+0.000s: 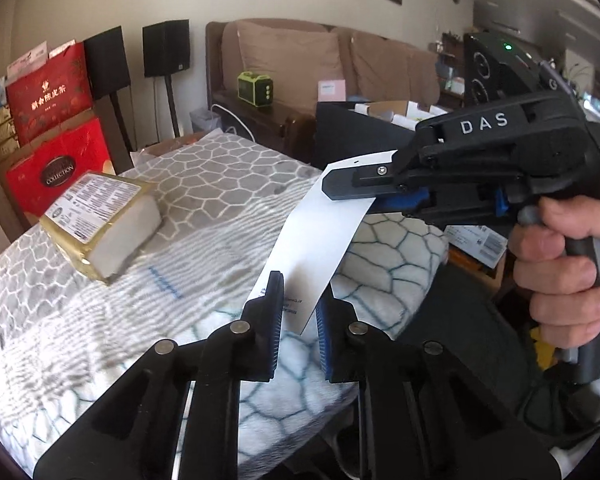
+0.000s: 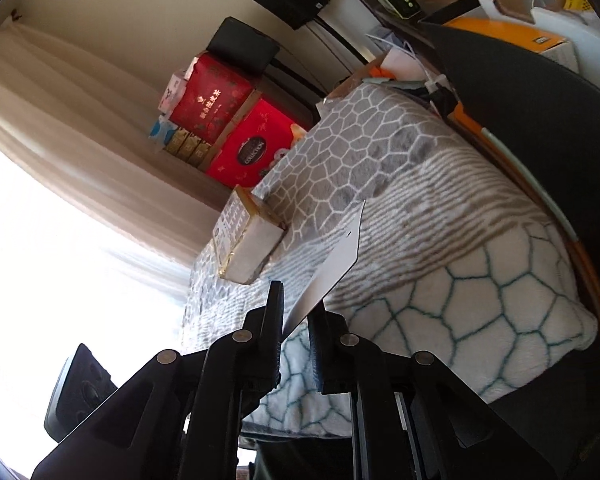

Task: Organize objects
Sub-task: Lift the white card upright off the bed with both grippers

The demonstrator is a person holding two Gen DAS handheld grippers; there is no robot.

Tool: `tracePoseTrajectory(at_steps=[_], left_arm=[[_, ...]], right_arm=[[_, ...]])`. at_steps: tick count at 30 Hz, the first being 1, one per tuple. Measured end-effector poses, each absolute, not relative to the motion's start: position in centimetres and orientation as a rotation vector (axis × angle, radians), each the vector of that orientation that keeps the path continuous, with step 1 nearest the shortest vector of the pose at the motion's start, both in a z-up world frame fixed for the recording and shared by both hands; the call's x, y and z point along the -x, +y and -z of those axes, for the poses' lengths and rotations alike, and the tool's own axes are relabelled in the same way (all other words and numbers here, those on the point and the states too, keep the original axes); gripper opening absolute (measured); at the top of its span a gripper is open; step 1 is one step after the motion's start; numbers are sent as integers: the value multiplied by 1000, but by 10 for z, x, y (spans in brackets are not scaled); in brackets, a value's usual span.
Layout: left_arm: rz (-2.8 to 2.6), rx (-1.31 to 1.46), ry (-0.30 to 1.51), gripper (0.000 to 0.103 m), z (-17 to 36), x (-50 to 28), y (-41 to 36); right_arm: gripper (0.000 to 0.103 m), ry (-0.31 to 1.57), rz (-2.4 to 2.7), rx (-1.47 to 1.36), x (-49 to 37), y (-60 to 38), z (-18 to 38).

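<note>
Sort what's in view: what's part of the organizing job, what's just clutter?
In play:
white card, pinched by the right tool, its lower end between the left tool pads
gold-wrapped box on the blanket

Lying about:
red gift boxes
black speakers
green device
sofa

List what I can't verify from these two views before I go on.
- White card: its small print in the left wrist view is too small to read; the right wrist view shows it nearly edge-on.
- Left hand-held gripper: whether its pads actually press the card.
- Black bin: its contents, cut off by the right wrist view's edge.
</note>
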State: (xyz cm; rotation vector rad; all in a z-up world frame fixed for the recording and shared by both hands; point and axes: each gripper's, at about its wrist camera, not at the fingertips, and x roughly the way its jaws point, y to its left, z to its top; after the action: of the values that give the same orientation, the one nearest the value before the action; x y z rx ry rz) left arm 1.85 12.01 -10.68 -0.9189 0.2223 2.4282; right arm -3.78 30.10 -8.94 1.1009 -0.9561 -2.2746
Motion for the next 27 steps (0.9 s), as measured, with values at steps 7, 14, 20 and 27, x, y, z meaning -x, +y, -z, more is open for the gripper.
tracePoseTrajectory(at_steps=[7, 14, 20, 27], left_arm=[[-2413, 900, 267, 14, 103, -25, 143], [-2374, 921, 243, 14, 96, -22, 157], [-2377, 918, 270, 14, 91, -26, 169], [-2396, 842, 339, 15, 69, -29, 192]], right_arm=[[11, -959, 2283, -1060, 30, 323, 87], [11, -885, 2303, -986, 26, 334, 74], [11, -852, 2296, -928, 21, 343, 69], [11, -873, 2298, -851, 16, 365, 51]])
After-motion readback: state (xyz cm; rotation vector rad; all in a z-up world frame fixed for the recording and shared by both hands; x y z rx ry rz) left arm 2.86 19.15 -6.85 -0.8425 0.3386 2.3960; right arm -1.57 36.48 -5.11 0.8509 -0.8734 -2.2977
